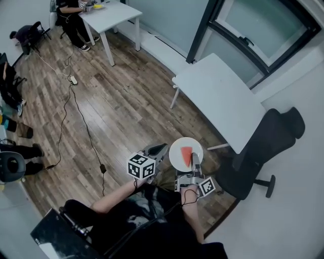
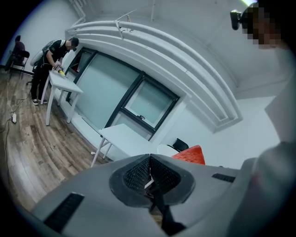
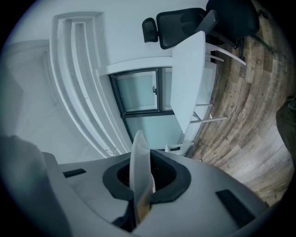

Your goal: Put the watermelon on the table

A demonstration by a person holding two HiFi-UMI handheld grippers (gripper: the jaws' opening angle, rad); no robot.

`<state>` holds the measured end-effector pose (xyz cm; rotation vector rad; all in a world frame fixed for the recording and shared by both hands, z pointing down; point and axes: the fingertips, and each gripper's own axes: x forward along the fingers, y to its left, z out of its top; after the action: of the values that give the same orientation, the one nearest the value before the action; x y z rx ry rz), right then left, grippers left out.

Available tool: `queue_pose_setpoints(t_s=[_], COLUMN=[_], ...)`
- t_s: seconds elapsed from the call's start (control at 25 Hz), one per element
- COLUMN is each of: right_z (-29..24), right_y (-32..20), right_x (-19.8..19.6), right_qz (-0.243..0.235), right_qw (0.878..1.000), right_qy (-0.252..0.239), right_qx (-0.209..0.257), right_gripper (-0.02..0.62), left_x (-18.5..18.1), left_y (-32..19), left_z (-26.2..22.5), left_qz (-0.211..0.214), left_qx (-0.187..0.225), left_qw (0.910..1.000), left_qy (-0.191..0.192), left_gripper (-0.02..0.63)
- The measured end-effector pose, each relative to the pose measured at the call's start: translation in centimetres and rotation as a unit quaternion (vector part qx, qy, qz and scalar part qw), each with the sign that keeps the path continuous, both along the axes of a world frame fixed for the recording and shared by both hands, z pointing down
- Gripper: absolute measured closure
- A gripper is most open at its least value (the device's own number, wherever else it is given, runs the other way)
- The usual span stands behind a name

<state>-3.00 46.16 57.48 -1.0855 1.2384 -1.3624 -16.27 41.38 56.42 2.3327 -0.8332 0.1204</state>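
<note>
Over the wood floor (image 1: 101, 116), short of the near table (image 1: 217, 98), I log the following.

1. Right gripper (image 1: 195, 161): jaws pinched on the rim of a white plate (image 1: 178, 149). In the right gripper view the plate runs edge-on between the two pads, and both pads press on it.
2. Watermelon (image 1: 187, 155): one red wedge, lying on the plate toward the clamped side, just beside the right gripper's jaws. It is carried in the air, apart from the near table. From the left gripper view I see it as a red wedge past the jaws, to their right.
3. Left gripper (image 1: 161, 149): jaws pressed together with nothing between them. It is held just left of the plate; I cannot tell whether it touches the rim.
4. Near table: white, bare top, ahead of both grippers.
5. Black office chair (image 1: 263, 146): at the near table's right end.
6. Far table (image 1: 109, 15): white, with a seated person (image 1: 71, 20) at it.
7. Black cable (image 1: 76, 111): trailing across the floor.
</note>
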Motion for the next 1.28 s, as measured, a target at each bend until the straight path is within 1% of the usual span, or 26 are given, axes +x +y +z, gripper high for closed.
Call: queue_pose_setpoints(t_s=[0.12,0.28,0.32,0.4,0.64,0.72,0.88,1.0,1.12,1.28], right_z=[0.5,0.6,0.6,0.7,0.4,0.7,1.4,2.2,2.8,4.1], right_y=[-2.6,-7.9,-9.3,-12.6,-20.8,-22.7,-26.9,-30.3,-34.5,-40.4], right_x=[1.0,3.0,3.4,4.8,10.8,12.1,14.2,15.2,16.0,16.5], right_qz=[-0.005,-0.021,-0.028,-0.035,-0.047,-0.054,-0.067,-0.070,-0.064,-0.066], right_qw=[1.000,0.999,0.999,0.999,0.998,0.998,0.997,0.997,0.997,0.997], right_qy=[0.001,0.004,0.000,-0.006,-0.011,-0.011,-0.008,-0.004,0.014,0.027], right_qx=[-0.010,0.028,0.030,0.030,0.034,0.028,0.030,0.033,0.050,0.037], right_gripper=[0.569,0.570,0.569,0.570,0.570,0.569,0.569,0.570,0.569,0.569], left_x=[-0.1,0.8,1.2,2.6,8.1,9.1,9.9,10.8,11.9,13.3], left_y=[-2.7,-7.6,-9.0,-12.0,-19.7,-21.6,-25.8,-28.9,-32.5,-38.4], left_z=[0.6,1.2,1.3,1.4,0.0,0.3,1.0,2.1,2.9,4.0], left_qz=[-0.015,-0.035,-0.040,-0.047,-0.050,-0.058,-0.073,-0.073,-0.065,-0.045], left_qx=[0.002,0.011,0.015,0.020,0.038,0.040,0.039,0.031,0.026,0.023], left_qw=[0.9998,0.9989,0.9985,0.9978,0.9964,0.9953,0.9933,0.9928,0.9935,0.9948], left_qy=[-0.009,-0.030,-0.035,-0.042,-0.057,-0.066,-0.081,-0.090,-0.089,-0.088], left_gripper=[0.601,0.601,0.601,0.601,0.601,0.601,0.601,0.601,0.601,0.601])
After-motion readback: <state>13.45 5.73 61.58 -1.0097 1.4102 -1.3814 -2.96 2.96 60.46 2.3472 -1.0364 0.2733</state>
